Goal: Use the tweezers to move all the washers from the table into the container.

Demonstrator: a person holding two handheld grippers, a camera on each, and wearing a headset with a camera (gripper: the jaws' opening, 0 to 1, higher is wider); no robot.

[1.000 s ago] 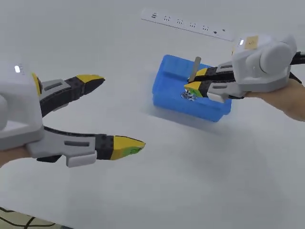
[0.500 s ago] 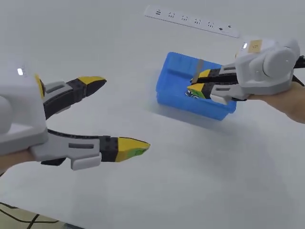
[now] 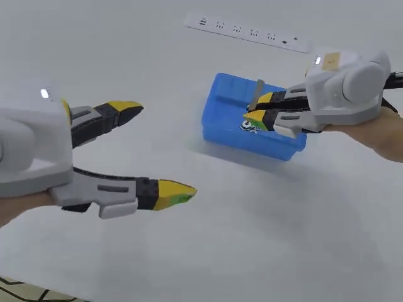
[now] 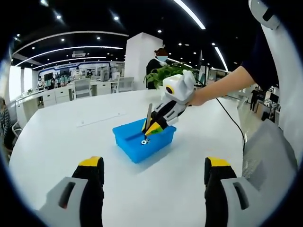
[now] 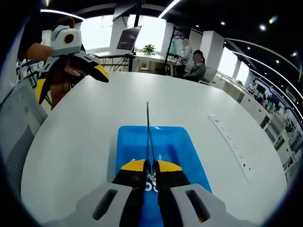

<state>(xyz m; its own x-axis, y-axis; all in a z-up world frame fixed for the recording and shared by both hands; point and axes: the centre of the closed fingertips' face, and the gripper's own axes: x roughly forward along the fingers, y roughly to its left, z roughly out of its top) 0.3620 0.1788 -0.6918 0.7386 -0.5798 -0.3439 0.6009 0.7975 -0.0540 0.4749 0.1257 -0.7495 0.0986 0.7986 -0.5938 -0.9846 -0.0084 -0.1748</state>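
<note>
Squarely over the container [image 3: 219, 94], right gripper [image 3: 254, 110] clamps tweezers [image 3: 257, 92]; open table [image 3: 264, 226] surrounds.

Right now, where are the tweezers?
The tweezers are clamped in the right gripper, right of centre in the head view, over the blue container and well apart from the open left gripper.

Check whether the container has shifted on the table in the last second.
No. The container lies at the same offset from the power strip as before. The slight shift of the whole picture is the camera's.
</note>
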